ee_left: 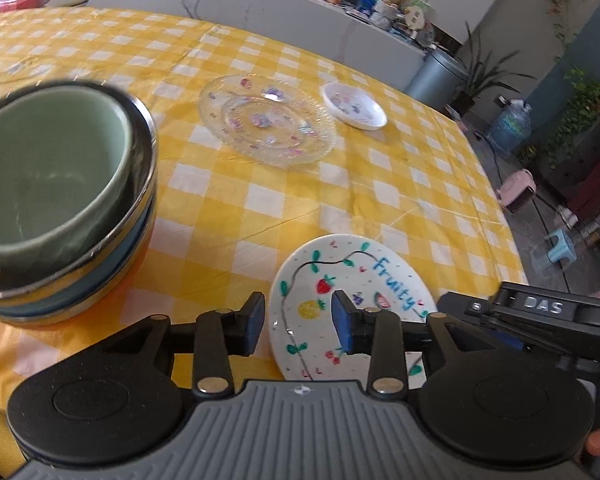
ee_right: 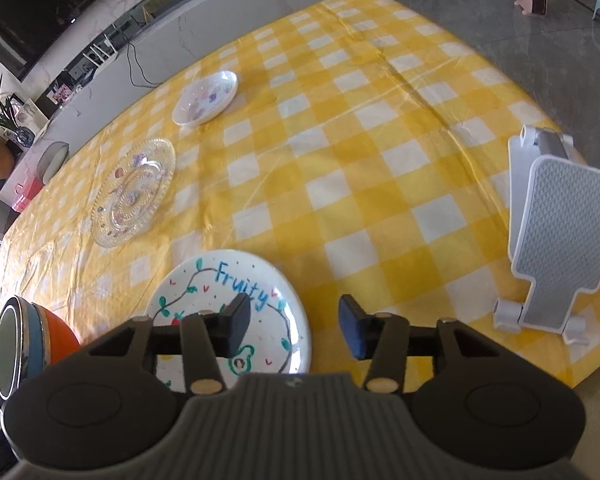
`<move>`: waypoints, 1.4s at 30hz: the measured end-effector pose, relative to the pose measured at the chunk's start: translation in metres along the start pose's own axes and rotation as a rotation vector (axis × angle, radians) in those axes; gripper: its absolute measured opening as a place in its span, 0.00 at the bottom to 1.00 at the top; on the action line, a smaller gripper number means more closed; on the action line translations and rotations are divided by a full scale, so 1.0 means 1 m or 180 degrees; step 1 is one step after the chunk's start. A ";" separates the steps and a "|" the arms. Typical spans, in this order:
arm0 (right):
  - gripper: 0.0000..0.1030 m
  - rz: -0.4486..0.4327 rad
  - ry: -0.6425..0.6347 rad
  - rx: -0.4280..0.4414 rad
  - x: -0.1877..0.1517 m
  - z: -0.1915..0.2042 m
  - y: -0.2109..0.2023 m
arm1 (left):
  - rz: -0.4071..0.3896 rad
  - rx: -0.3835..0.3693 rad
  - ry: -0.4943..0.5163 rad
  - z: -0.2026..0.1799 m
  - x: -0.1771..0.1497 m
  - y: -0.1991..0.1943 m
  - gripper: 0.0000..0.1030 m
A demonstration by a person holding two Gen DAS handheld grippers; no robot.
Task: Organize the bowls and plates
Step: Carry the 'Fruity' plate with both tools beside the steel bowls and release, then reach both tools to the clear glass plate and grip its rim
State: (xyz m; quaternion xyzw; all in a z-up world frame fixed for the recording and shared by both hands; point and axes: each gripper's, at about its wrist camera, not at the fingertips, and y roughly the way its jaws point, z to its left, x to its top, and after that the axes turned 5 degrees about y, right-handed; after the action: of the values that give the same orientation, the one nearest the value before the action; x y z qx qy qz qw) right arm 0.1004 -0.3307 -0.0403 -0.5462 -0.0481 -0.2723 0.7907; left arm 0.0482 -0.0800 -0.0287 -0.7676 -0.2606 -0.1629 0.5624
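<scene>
A stack of nested bowls (ee_left: 60, 200), green one on top, stands at the left; it also shows in the right wrist view (ee_right: 24, 344). A white "Fruity" plate (ee_left: 352, 280) (ee_right: 228, 292) lies near the table's front edge. A clear glass plate (ee_left: 268, 120) (ee_right: 134, 192) and a small white floral dish (ee_left: 354, 106) (ee_right: 206, 98) lie farther back. My left gripper (ee_left: 298, 322) is open and empty above the Fruity plate. My right gripper (ee_right: 294, 326) is open and empty at that plate's right edge; its body shows in the left view (ee_left: 540, 312).
A yellow checked cloth (ee_right: 380, 160) covers the table. A white and grey stand (ee_right: 556, 236) sits at the table's right edge. A grey counter (ee_left: 260, 4) with snack packs runs behind the table. A bin, a water jug and stools stand on the floor.
</scene>
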 end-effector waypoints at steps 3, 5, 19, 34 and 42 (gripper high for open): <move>0.49 -0.0044 -0.0068 -0.0091 0.002 0.004 -0.002 | 0.0088 -0.0103 0.0097 -0.003 0.015 -0.009 0.40; 0.50 -0.0039 -0.0115 -0.0100 0.005 0.008 -0.002 | 0.0194 -0.0192 0.0097 0.000 0.031 -0.013 0.40; 0.51 -0.0226 -0.0303 0.0432 0.054 0.089 0.010 | 0.0534 -0.0295 0.0609 0.030 0.151 -0.018 0.40; 0.30 -0.0061 0.0062 0.0810 0.093 0.103 0.098 | 0.0716 -0.0192 0.1189 0.084 0.216 0.081 0.38; 0.27 0.0051 0.0151 0.0811 0.094 0.091 0.129 | 0.0859 -0.0334 0.0963 0.114 0.217 0.124 0.37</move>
State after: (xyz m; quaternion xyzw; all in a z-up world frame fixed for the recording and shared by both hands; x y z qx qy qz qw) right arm 0.2623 -0.2522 -0.0775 -0.4350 -0.0593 -0.2705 0.8568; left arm 0.2922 0.0468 -0.0435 -0.7906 -0.0590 -0.2129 0.5711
